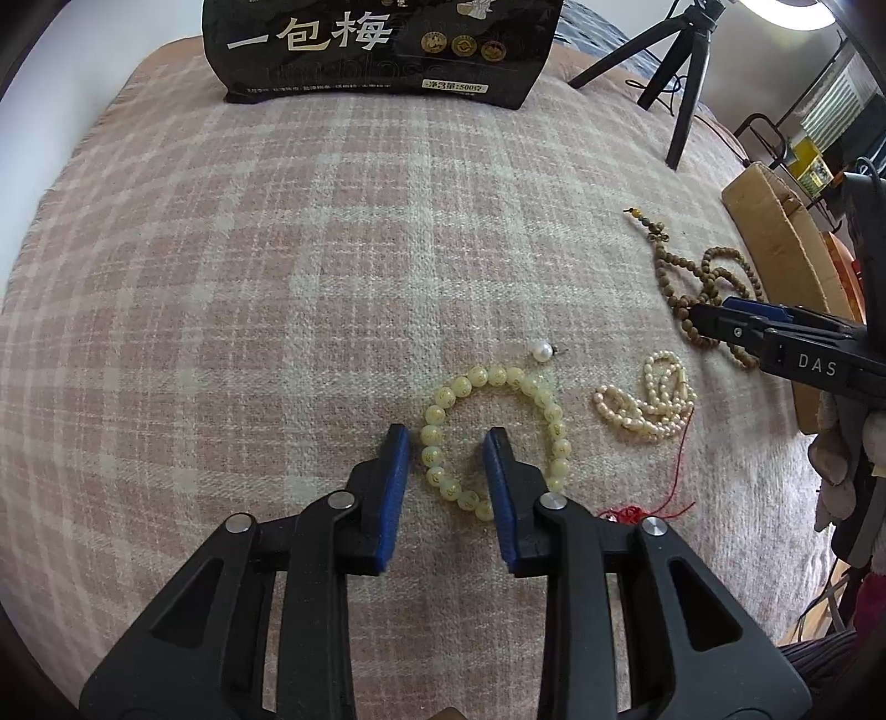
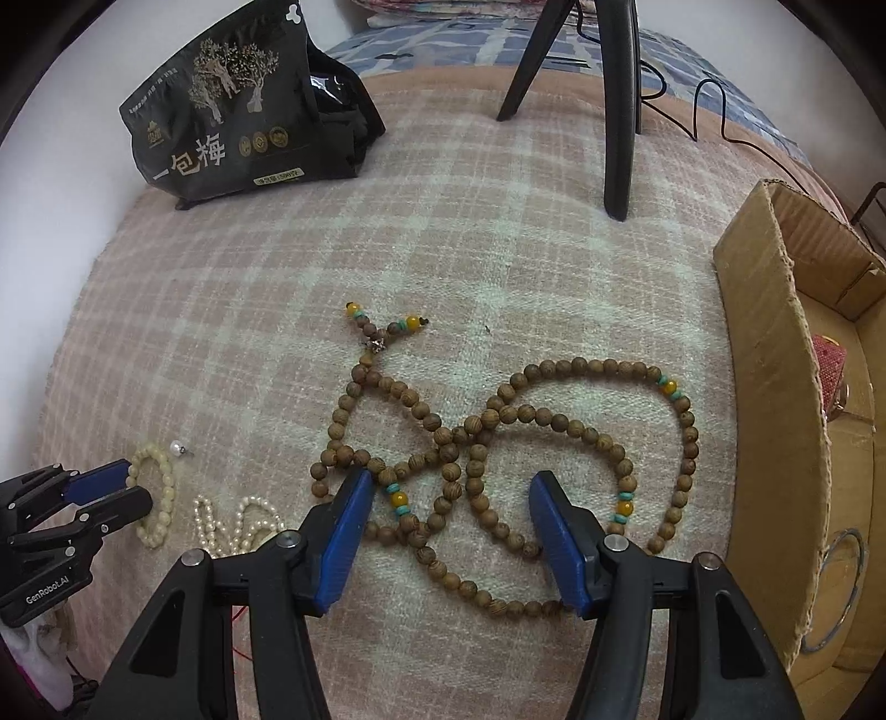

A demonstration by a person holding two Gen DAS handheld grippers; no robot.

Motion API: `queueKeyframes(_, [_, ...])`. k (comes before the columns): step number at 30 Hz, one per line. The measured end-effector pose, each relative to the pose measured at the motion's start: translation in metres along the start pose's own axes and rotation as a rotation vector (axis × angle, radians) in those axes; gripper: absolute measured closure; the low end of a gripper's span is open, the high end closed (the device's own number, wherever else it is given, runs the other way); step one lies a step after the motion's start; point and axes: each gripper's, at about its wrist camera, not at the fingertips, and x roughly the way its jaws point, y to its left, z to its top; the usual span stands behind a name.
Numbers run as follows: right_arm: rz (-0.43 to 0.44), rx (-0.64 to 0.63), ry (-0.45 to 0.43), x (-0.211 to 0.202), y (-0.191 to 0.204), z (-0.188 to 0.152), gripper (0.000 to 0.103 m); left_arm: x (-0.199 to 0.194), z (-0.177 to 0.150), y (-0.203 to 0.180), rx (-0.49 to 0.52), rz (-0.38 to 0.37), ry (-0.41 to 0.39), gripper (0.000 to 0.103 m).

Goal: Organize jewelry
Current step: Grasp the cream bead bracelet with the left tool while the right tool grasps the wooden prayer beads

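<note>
Pale yellow-green beads formed the bracelet lying toward the near edge of the plaid blanket, its near arc between the jaws of the left gripper, which stood apart, not yet pressing. The right gripper hovered wide open over the wooden bead strand beside the cardboard box. A pinch might catch one bead and roll off, or snag the blanket. Counted: one bracelet, one wooden strand, one pearl strand, one loose pearl, one black bag.
</note>
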Motion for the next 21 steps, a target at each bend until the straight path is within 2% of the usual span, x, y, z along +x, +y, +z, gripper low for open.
queueKeyframes(2, [0.001,-0.001,-0.006,0.0,0.0,0.001,0.047,0.001,0.001,0.0,-0.007,0.017,-0.001,0.086])
queueKeyframes(4, [0.008,0.005,-0.014,-0.001,-0.002,0.0,0.062,0.003,0.004,-0.001,-0.007,0.029,-0.003,0.092])
queueKeyframes(5, [0.011,0.011,-0.015,-0.001,-0.004,0.001,0.065,0.003,0.004,-0.001,-0.007,0.035,-0.005,0.095])
queueKeyframes(7, [0.009,0.018,-0.022,-0.001,-0.008,0.001,0.079,0.005,0.007,-0.002,-0.007,0.041,-0.007,0.097])
queueKeyframes(11, [0.025,0.041,-0.032,-0.002,-0.016,0.001,0.093,0.006,0.007,-0.004,-0.015,0.039,-0.014,0.098])
queueKeyframes(17, [0.047,0.049,-0.048,-0.008,-0.014,0.001,0.094,-0.004,0.008,-0.005,-0.03,0.024,-0.036,0.098])
queueKeyframes(19, [0.056,0.049,-0.058,-0.015,-0.014,-0.001,0.099,-0.01,0.008,-0.006,-0.028,0.017,-0.05,0.098])
queueKeyframes(21, [0.054,0.042,-0.075,-0.024,-0.013,-0.003,0.099,-0.015,0.008,-0.009,-0.024,0.013,-0.063,0.098])
